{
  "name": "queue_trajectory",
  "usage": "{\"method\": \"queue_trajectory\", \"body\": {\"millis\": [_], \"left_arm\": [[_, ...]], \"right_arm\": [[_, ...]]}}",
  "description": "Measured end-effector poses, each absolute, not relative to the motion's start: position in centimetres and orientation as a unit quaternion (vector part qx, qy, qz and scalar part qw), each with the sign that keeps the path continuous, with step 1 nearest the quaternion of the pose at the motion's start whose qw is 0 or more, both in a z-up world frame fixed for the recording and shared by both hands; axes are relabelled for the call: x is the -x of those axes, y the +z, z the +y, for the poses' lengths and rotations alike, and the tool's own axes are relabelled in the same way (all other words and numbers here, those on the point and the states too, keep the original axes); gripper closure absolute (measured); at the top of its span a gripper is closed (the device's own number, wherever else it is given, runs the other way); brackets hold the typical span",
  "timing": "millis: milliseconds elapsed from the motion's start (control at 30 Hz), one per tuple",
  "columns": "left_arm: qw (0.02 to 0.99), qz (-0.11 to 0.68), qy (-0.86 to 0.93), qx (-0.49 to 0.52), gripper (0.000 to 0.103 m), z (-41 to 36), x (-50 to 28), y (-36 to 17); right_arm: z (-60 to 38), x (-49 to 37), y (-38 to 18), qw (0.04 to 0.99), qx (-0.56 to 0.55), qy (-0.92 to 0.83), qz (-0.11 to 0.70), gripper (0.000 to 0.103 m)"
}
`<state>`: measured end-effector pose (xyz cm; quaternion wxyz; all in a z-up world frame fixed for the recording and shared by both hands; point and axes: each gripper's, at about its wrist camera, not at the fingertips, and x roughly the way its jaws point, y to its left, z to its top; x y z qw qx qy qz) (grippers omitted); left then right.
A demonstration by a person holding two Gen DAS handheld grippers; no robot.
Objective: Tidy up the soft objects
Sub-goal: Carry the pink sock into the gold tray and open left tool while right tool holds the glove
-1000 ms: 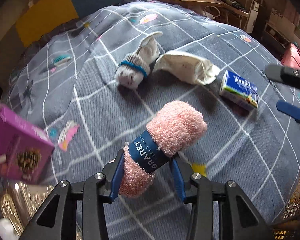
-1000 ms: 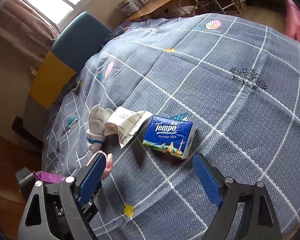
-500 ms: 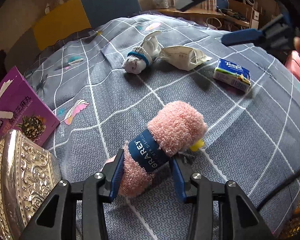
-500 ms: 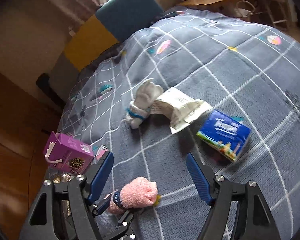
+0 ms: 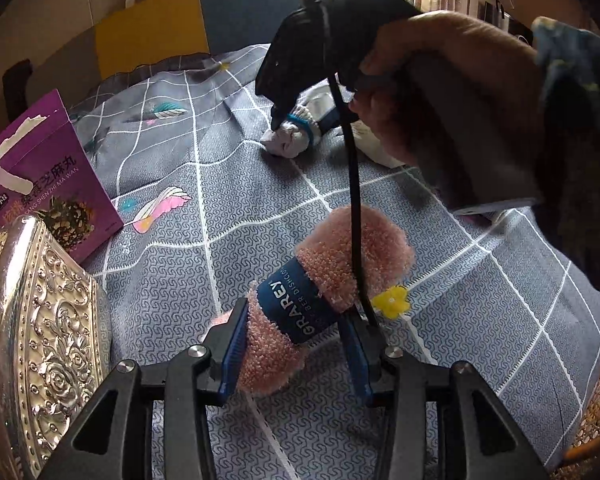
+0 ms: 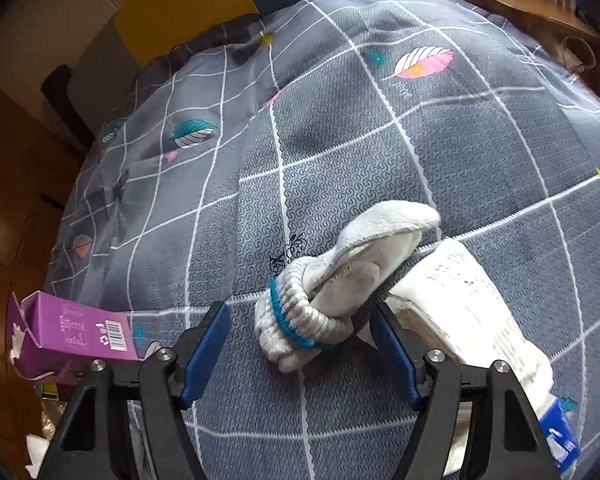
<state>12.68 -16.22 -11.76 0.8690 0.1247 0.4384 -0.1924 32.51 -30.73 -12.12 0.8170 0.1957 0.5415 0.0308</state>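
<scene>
Your left gripper (image 5: 296, 346) was clamped on the pink fluffy roll (image 5: 324, 292), a nubby, terry-like cylinder wrapped in a smooth dark blue paper band with white lettering. Both blue pads pressed into the pile near its lower end, and the roll stuck out forward and tilted over the grey quilted bedspread (image 5: 204, 184). A black cable (image 5: 354, 200) crossed in front of the roll.

Your right gripper (image 6: 300, 350) had just been closing, with the rolled sock bundle (image 6: 320, 296) between its jaws. The bundle was white-grey ribbed knit, folded over itself, with a teal stripe around the cuff. The right-hand pad touched the bundle's side; the left-hand pad stood apart from it, so the jaws were not yet gripping. The bundle lay on the bedspread. In the left wrist view your right hand (image 5: 440, 92) held that tool above the same sock bundle (image 5: 292, 136).

Just beside the bundle, on its right, lay a crinkled white plastic packet (image 6: 464, 304), soft and pillow-shaped, with faint print.

The bedspread was thin printed fabric with white grid lines and feather motifs. A purple cardboard box (image 5: 44, 176) with a torn top sat at its left edge, next to an embossed silvery metal container (image 5: 32, 320).
</scene>
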Motion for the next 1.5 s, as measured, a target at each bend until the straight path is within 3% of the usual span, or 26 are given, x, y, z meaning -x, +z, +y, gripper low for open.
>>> {"method": "queue_trajectory", "body": {"millis": [33,133,400,733,1033,1267,1500], "left_arm": [[0.869,0.438,-0.194,-0.124,0.059,-16.2,-12.6,-11.7],[0.870,0.437,-0.194,-0.117,0.059,-16.1,-12.3,-11.7],[0.870,0.443,-0.189,-0.108,0.059,-16.0,-12.6,-11.5],[0.857,0.483,-0.171,-0.050,0.060,-15.1,-16.0,-9.6],[0.865,0.469,-0.178,-0.018,0.060,-16.3,-22.0,-2.5],[0.912,0.398,-0.090,0.032,0.060,-6.8,-26.9,5.6],[0.919,0.386,0.006,0.076,0.060,8.1,-22.5,5.5]], "right_arm": [[-30.6,-32.7,-12.3,0.818,-0.191,0.031,0.541,0.062],[-30.6,-31.6,-10.7,0.837,-0.171,0.042,0.518,0.070],[-31.8,-22.5,-4.8,0.860,-0.091,0.064,0.497,0.070],[-31.9,-13.3,-11.3,0.798,-0.079,0.044,0.596,0.069],[-33.4,-13.0,-11.4,0.802,-0.135,0.041,0.580,0.069],[-33.1,-13.3,-11.4,0.808,-0.123,0.040,0.574,0.069],[-33.2,-13.5,-11.6,0.809,-0.120,0.037,0.574,0.067]]}}
